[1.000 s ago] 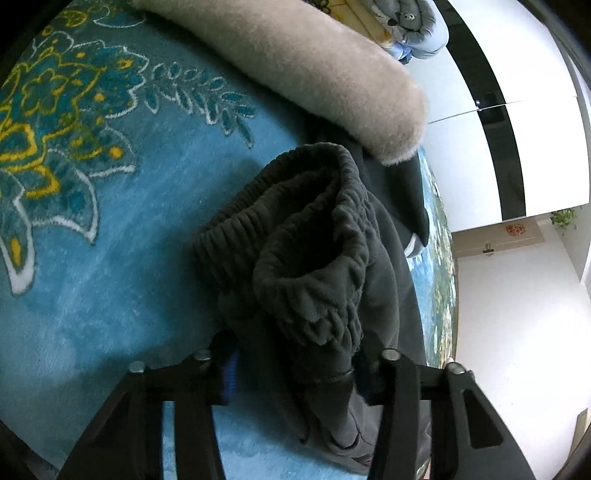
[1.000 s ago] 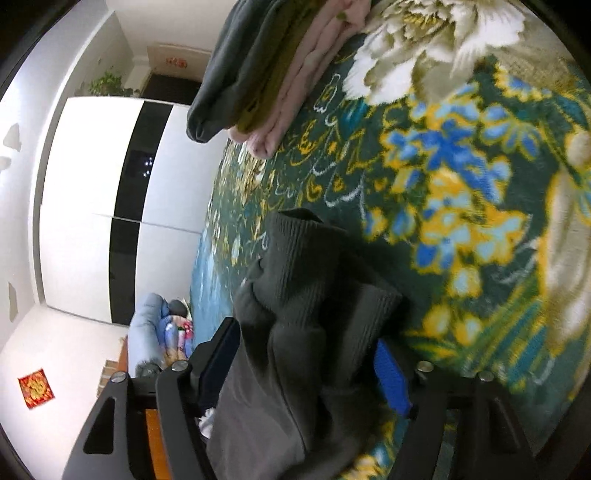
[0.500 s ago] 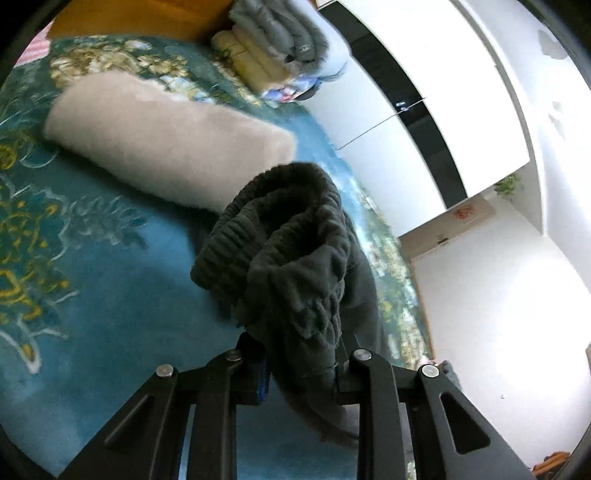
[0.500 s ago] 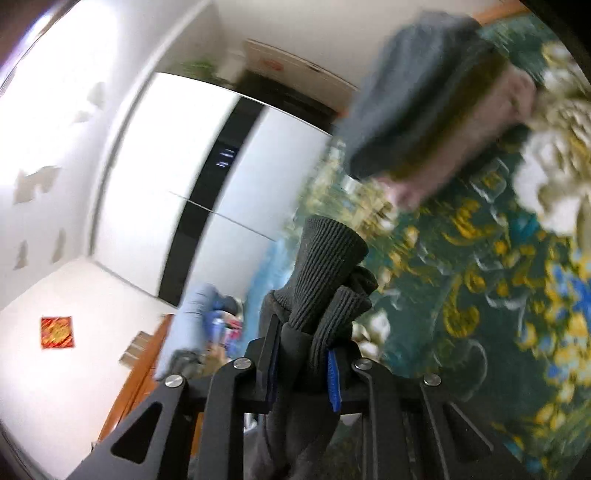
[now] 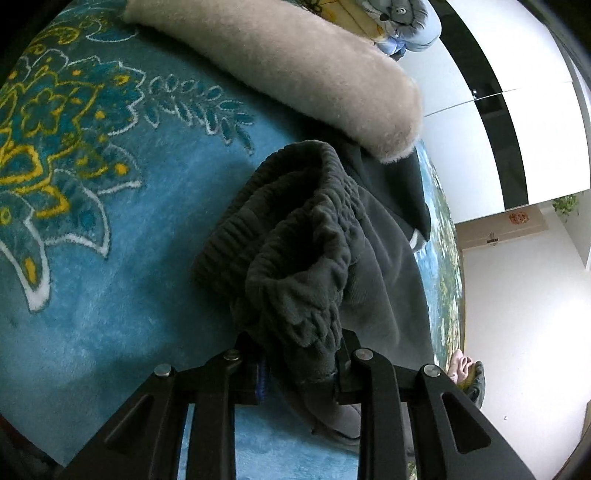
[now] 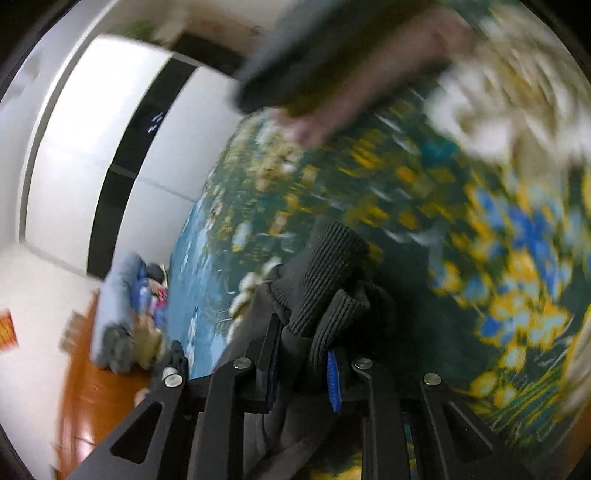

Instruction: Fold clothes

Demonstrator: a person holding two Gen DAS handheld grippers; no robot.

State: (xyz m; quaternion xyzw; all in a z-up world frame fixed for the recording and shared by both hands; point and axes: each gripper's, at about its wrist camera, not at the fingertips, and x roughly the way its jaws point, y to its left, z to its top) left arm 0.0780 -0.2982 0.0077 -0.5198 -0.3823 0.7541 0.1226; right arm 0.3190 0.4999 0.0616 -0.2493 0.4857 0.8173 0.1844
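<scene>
A pair of dark grey fleece trousers (image 5: 295,243) hangs bunched over the blue floral carpet (image 5: 110,240). My left gripper (image 5: 299,365) is shut on their elastic waistband, which bulges up between the fingers. In the right wrist view my right gripper (image 6: 303,365) is shut on the ribbed ankle cuffs (image 6: 325,269) of the same trousers, held above the carpet. That view is blurred by motion.
A beige fluffy folded garment (image 5: 295,62) lies on the carpet just beyond the waistband. A stack of folded clothes (image 6: 332,62) sits far ahead of the right gripper. Rolled bedding (image 5: 402,18) lies by the white wardrobe (image 6: 85,155). Wooden floor (image 6: 96,398) borders the carpet.
Both grippers closed on the trousers and lifted them. The left has since dropped back low near the carpet and beige garment; the right view is swinging fast.
</scene>
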